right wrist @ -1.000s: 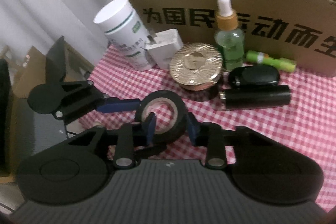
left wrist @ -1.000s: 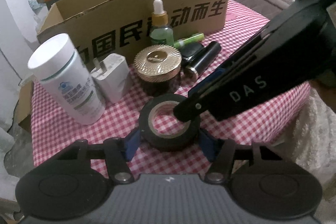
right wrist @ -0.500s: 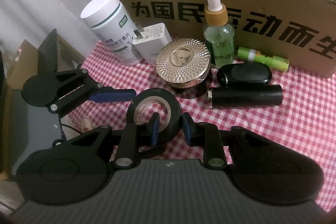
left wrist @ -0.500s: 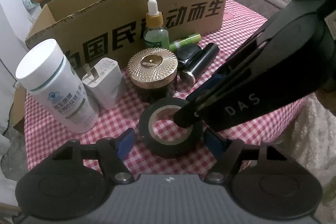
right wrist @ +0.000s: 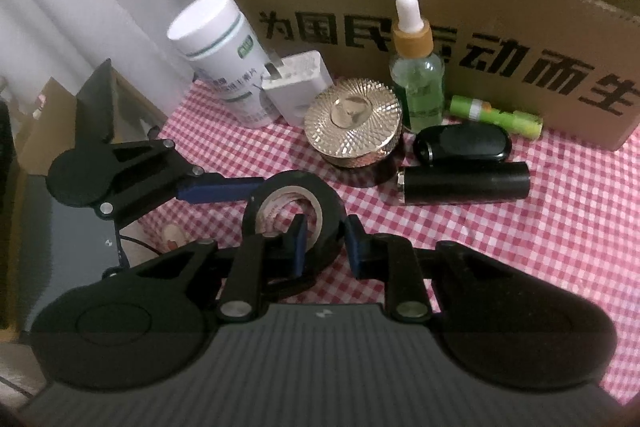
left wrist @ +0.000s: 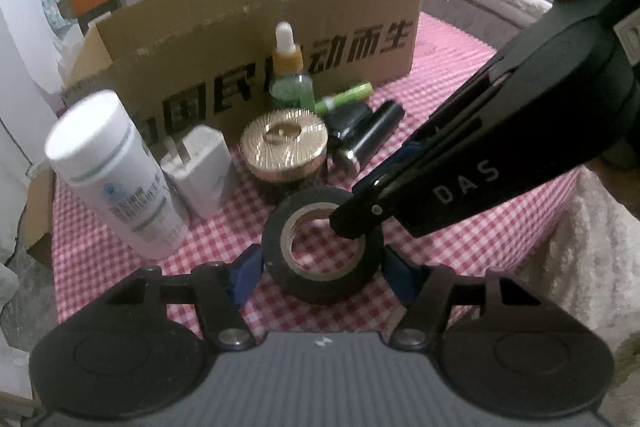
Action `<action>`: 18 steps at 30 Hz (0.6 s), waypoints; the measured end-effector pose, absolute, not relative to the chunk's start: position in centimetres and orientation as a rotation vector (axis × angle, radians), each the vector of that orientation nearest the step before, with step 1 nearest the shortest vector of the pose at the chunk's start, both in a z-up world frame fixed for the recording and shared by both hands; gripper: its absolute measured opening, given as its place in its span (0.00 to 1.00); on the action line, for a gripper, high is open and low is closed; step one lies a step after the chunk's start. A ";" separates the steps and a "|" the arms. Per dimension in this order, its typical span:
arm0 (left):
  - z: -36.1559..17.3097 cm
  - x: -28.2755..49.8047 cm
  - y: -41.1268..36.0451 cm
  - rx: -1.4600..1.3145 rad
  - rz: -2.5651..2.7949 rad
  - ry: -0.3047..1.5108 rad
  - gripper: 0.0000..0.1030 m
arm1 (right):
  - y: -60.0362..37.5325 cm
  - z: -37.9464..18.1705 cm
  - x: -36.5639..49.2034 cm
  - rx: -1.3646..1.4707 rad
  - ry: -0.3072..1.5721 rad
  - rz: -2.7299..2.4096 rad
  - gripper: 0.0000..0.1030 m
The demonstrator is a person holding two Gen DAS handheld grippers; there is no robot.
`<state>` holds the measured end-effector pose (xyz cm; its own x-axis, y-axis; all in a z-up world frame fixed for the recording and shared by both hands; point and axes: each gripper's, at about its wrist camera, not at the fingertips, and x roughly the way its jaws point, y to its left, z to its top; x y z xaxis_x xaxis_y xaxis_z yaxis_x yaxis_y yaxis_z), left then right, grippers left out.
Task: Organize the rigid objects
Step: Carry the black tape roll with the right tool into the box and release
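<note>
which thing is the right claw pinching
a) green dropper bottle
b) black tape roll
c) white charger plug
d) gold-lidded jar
b, the right claw has one finger inside the black tape roll's hole and one outside, closed on its wall, while the other items stand untouched behind it.

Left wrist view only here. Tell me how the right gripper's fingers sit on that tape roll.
Observer: In the right wrist view, the right gripper pinches the wall of the tape roll, with one finger inside the hole and the other outside. Its jaws have just been closing.
Operator: Now report the black thing right of the gold-lidded jar. It's half hidden for me.
Observer: It's a glossy black oval case, lying flat just behind the black cylinder.
</note>
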<state>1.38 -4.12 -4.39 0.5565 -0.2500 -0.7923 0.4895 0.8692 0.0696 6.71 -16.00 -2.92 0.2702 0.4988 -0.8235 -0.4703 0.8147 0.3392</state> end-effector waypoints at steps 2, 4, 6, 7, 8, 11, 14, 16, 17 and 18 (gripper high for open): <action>-3.3 1.0 -4.0 0.299 -0.442 0.855 0.64 | -16.2 -1.9 6.3 0.031 1.098 0.654 0.19; -1.9 0.8 -4.0 0.303 -0.437 0.826 0.64 | -16.5 -0.7 6.0 0.033 1.069 0.655 0.19; -0.2 0.7 -3.9 0.307 -0.432 0.791 0.64 | -16.7 0.8 5.8 0.029 1.035 0.657 0.19; 0.6 0.9 -4.0 0.310 -0.428 0.774 0.64 | -16.8 1.8 5.7 0.025 1.011 0.659 0.19; 1.7 1.1 -4.0 0.315 -0.423 0.752 0.64 | -16.9 2.7 5.7 0.019 0.987 0.661 0.19; 4.3 2.0 -3.8 0.327 -0.411 0.705 0.64 | -16.8 5.7 6.5 0.002 0.909 0.669 0.19; 6.6 3.9 -3.8 0.332 -0.402 0.685 0.64 | -16.8 8.2 7.8 -0.001 0.848 0.678 0.19; 7.6 5.7 -3.9 0.338 -0.397 0.686 0.64 | -16.8 9.5 9.3 0.002 0.824 0.690 0.19; 8.0 6.8 -3.8 0.340 -0.396 0.694 0.64 | -16.9 9.9 10.2 0.007 0.820 0.694 0.19; 8.2 7.9 -3.9 0.340 -0.395 0.708 0.64 | -16.9 10.3 11.3 0.014 0.822 0.699 0.19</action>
<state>7.90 -3.86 8.22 0.6918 -0.2333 -0.6834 0.4591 0.8726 0.1669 11.27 -16.91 10.33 0.4717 0.5766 -0.6672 -0.5660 0.7781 0.2723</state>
